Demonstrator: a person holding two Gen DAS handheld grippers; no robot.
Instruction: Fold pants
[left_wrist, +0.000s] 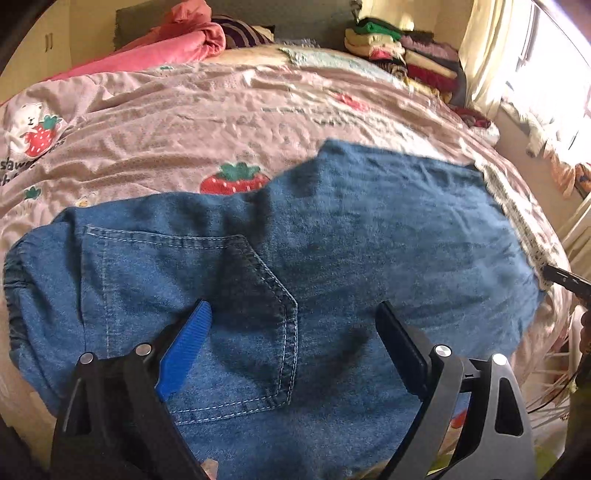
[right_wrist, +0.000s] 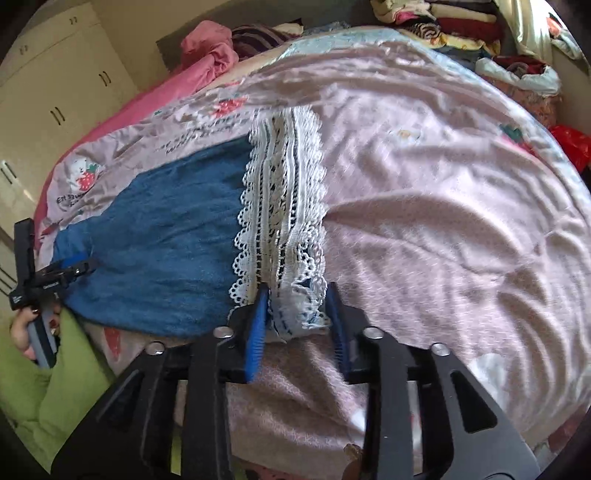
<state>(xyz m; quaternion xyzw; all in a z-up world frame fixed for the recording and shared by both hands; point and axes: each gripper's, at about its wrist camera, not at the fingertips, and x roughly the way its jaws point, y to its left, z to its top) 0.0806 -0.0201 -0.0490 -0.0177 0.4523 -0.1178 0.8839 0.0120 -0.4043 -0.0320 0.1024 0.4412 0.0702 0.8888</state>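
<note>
Blue denim pants (left_wrist: 332, 240) lie flat on the bed, back pocket (left_wrist: 236, 314) up, waistband at the left. Their white lace hem (right_wrist: 284, 206) lies at the right end. My left gripper (left_wrist: 295, 314) is open, low over the pocket area, its blue pad (left_wrist: 188, 343) by the pocket's edge. My right gripper (right_wrist: 297, 295) is open, its fingers on either side of the near corner of the lace hem (right_wrist: 303, 310). The left gripper also shows in the right wrist view (right_wrist: 74, 267), at the denim's far end. The right gripper's tip shows in the left wrist view (left_wrist: 565, 278).
The bed has a pink strawberry-print cover (left_wrist: 184, 122). A pink blanket (left_wrist: 177, 40) is bunched at the head. Stacks of folded clothes (left_wrist: 406, 51) stand at the back right. A cream wardrobe (right_wrist: 55, 92) stands to the left. A green cloth (right_wrist: 55, 387) hangs at the near bed edge.
</note>
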